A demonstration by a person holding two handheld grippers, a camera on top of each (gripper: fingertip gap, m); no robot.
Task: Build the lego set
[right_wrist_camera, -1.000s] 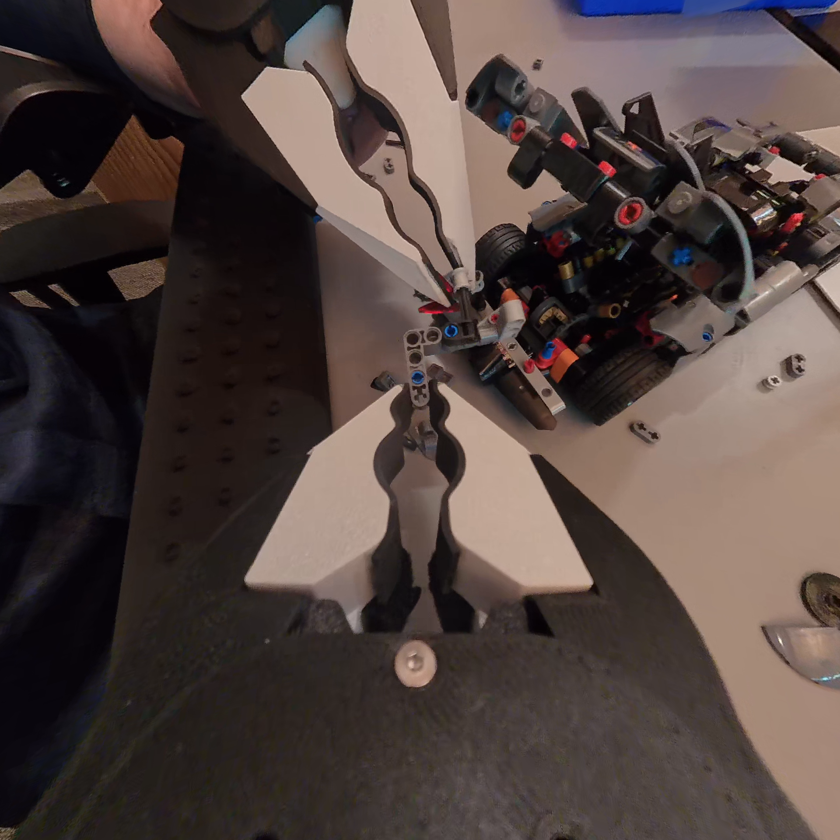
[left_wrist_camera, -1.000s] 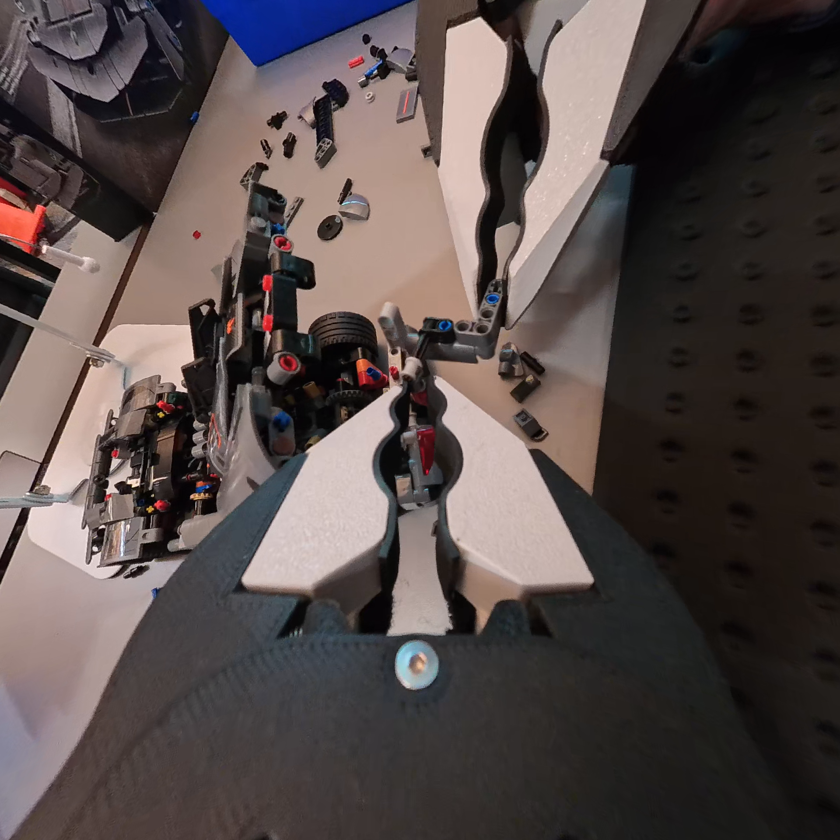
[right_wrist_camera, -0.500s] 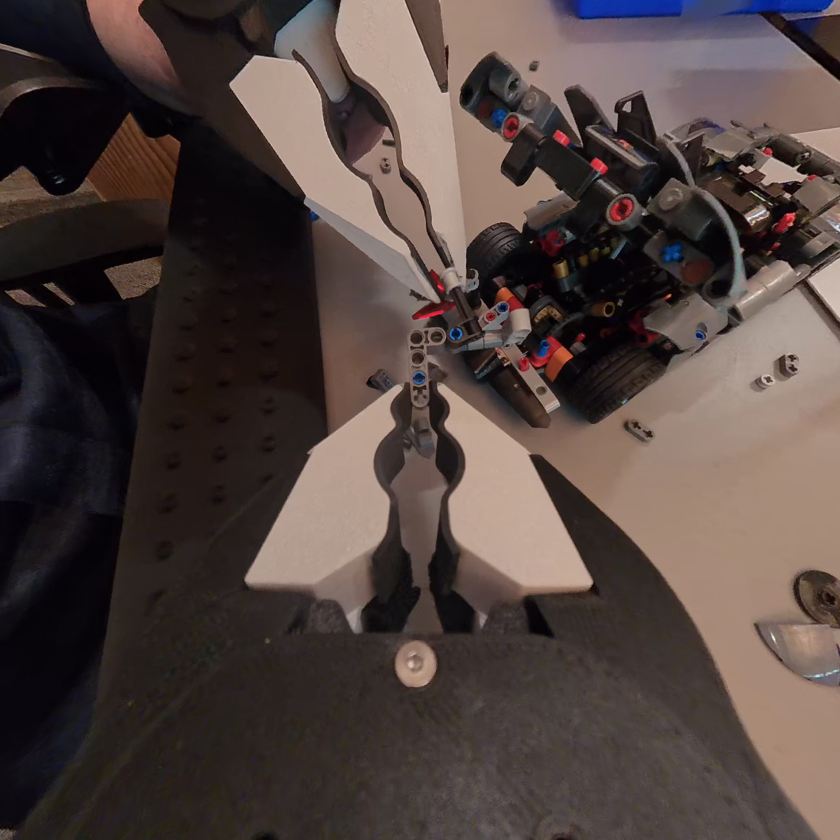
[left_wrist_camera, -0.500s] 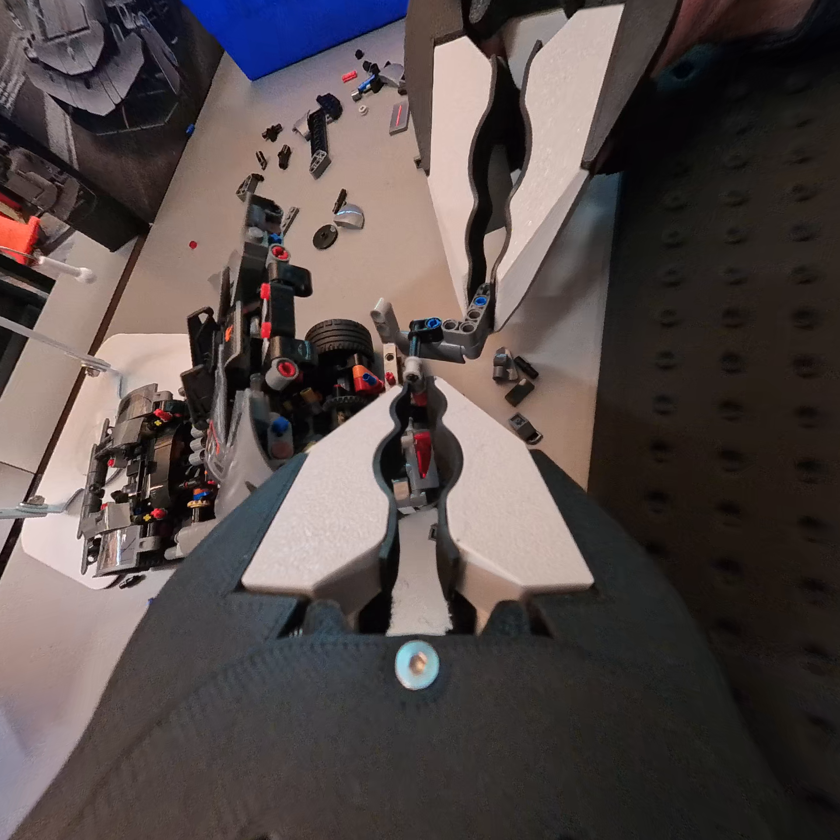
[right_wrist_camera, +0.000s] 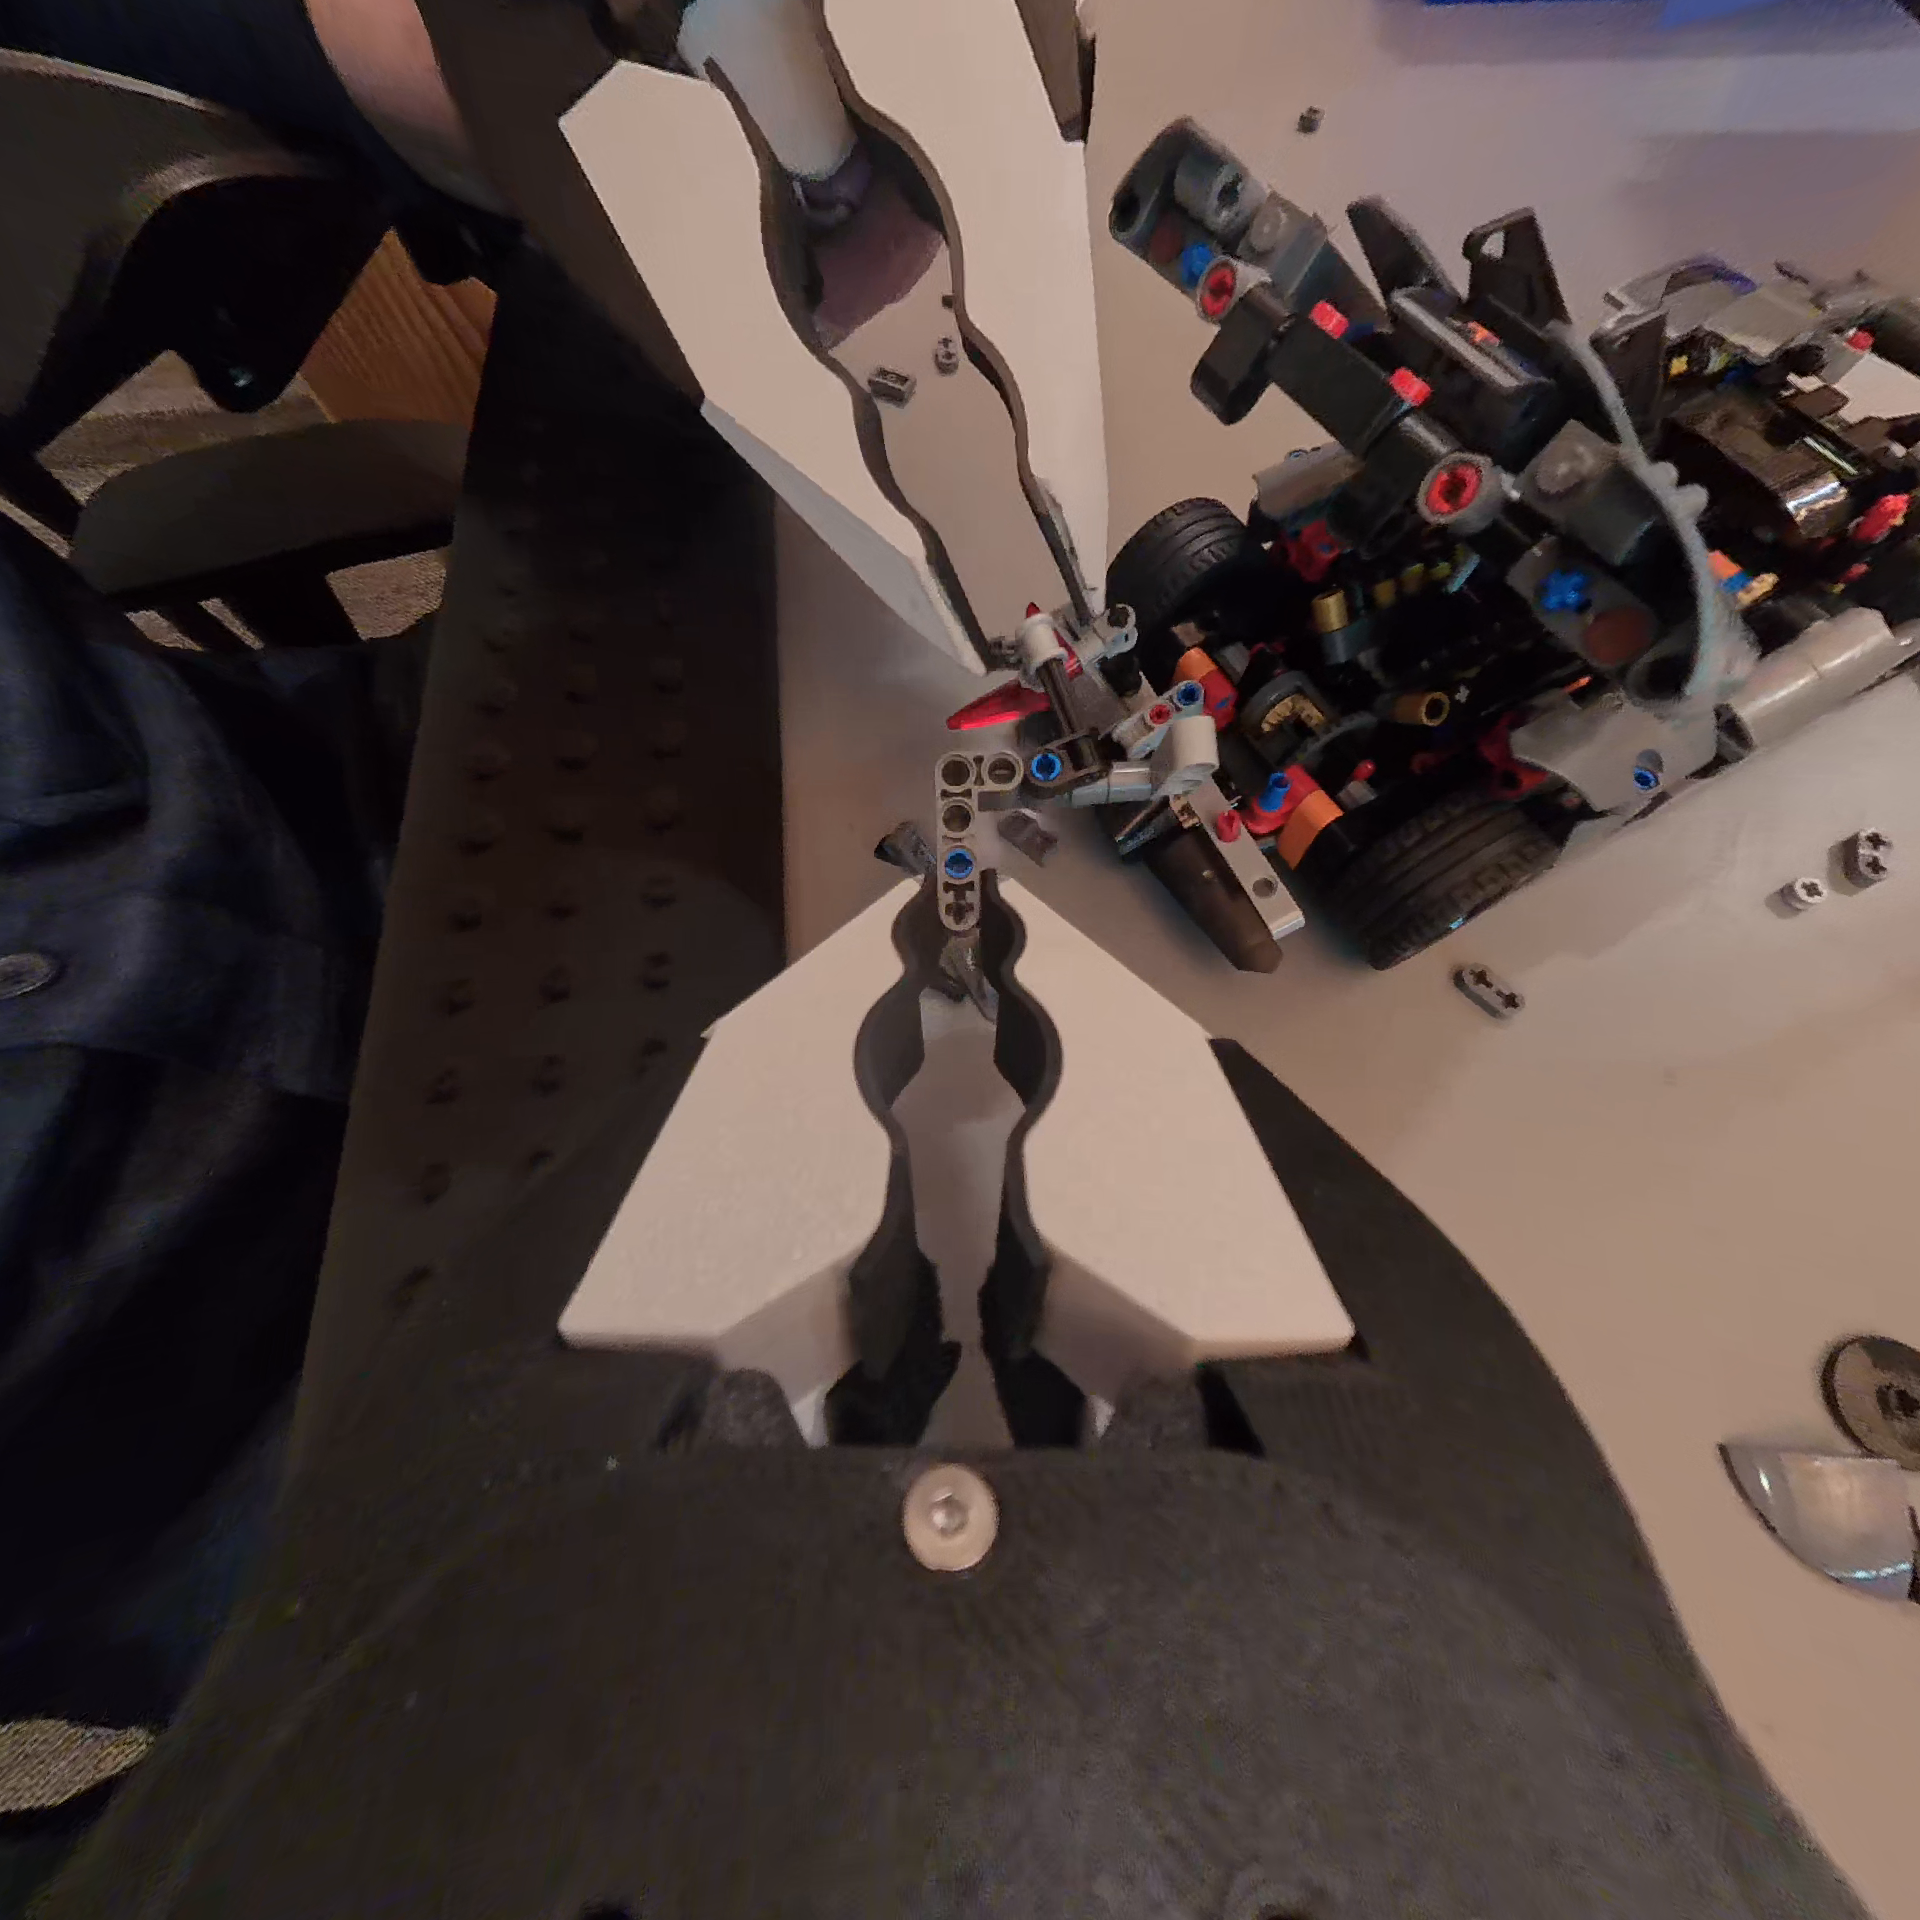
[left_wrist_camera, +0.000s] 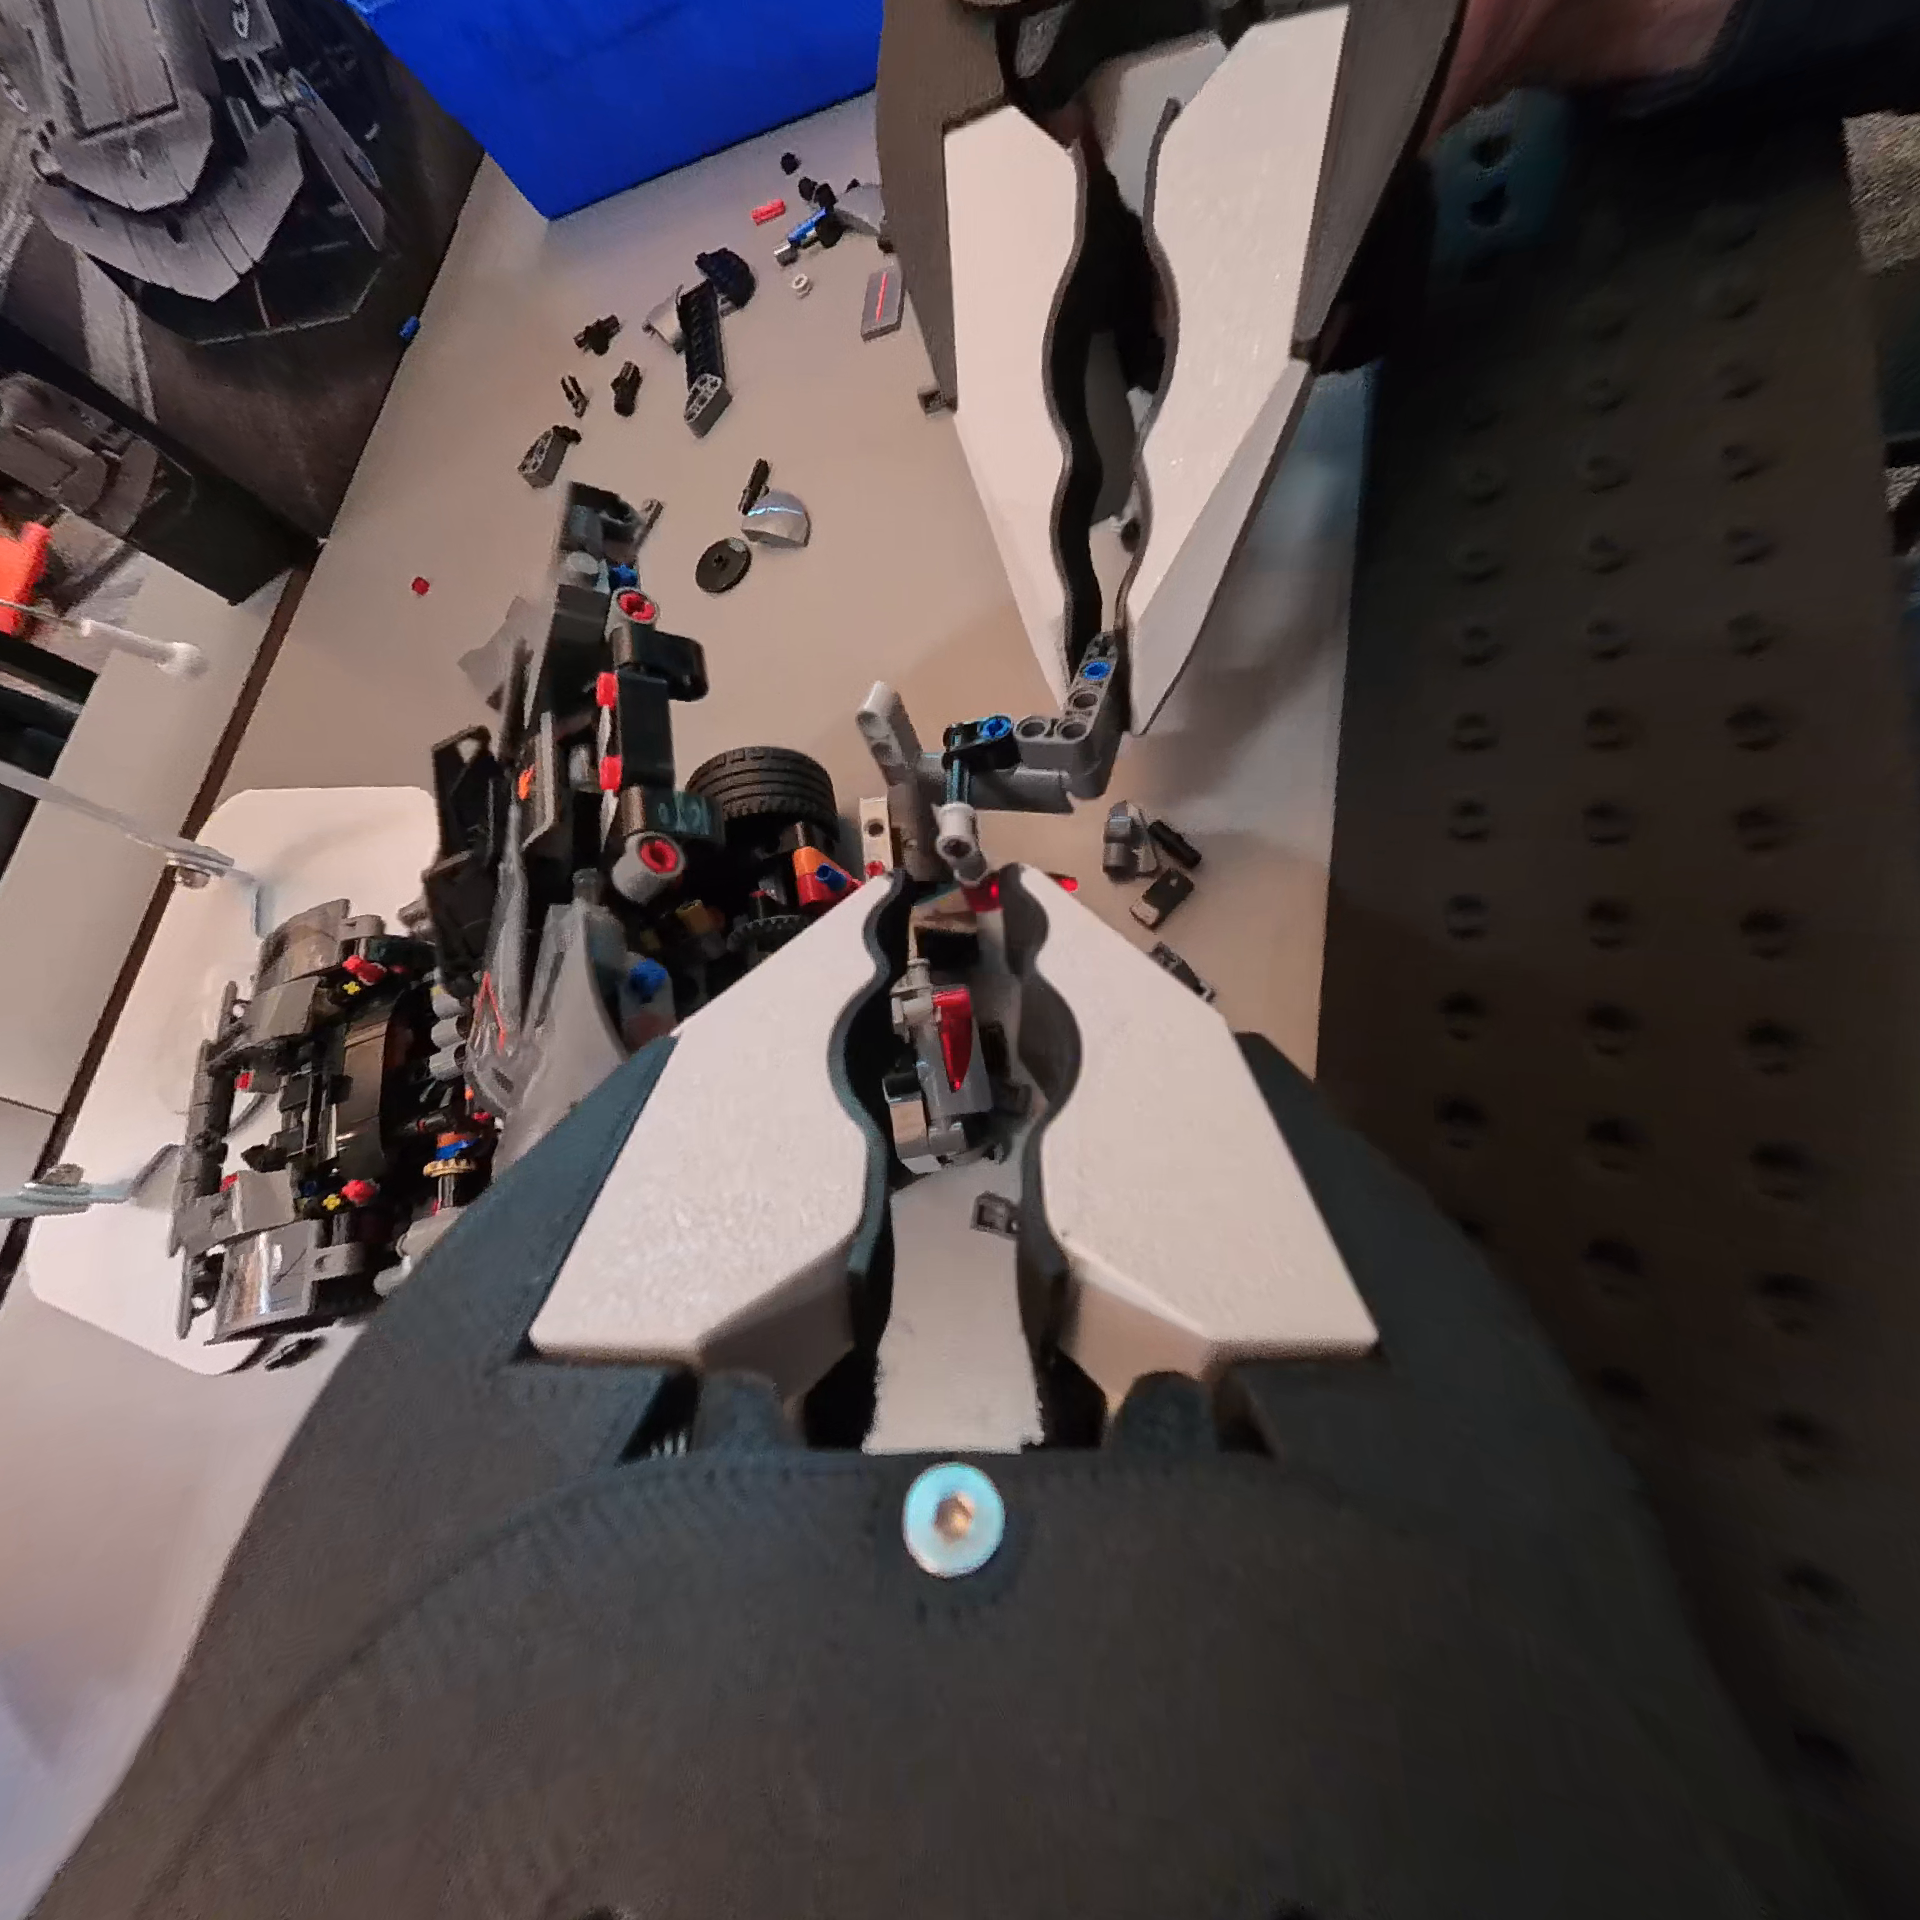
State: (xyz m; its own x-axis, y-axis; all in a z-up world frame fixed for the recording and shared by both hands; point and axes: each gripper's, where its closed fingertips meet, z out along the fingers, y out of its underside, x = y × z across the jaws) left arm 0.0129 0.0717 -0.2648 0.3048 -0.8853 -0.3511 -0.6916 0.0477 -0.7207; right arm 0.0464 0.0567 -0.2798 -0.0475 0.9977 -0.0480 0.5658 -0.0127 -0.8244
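Observation:
A partly built black and grey Lego car [left_wrist_camera: 582,883] stands on the table, and also shows in the right wrist view [right_wrist_camera: 1455,623]. My left gripper [left_wrist_camera: 951,883] is shut on a small grey sub-assembly [left_wrist_camera: 935,1049] with a red pointed piece, just in front of the car's wheel. My right gripper [right_wrist_camera: 956,899] is shut on a grey L-shaped beam [right_wrist_camera: 956,821]. The beam [left_wrist_camera: 1081,717] meets the sub-assembly [right_wrist_camera: 1081,727] at a black connector with a blue pin. The two grippers face each other, tips close together.
Loose parts [left_wrist_camera: 707,353] lie scattered toward a blue bin [left_wrist_camera: 623,94] and a dark box [left_wrist_camera: 208,208]. Small dark pieces [left_wrist_camera: 1153,862] lie beside the grippers. A black dotted mat [left_wrist_camera: 1610,935] runs along the table edge. A black disc [right_wrist_camera: 1881,1397] and a silver curved piece [right_wrist_camera: 1829,1507] lie near the right gripper. My right fingertips sit around 5 centimeters from my left ones. The black disc [right_wrist_camera: 1881,1397] is about equally far from each gripper, around 20 centimeters. It turns up in the left wrist view [left_wrist_camera: 722,563] as well.
Both grippers keep their hold. The joined pieces have tilted a little, so the red pointed piece shows more in the right wrist view. The car has not moved on the table.

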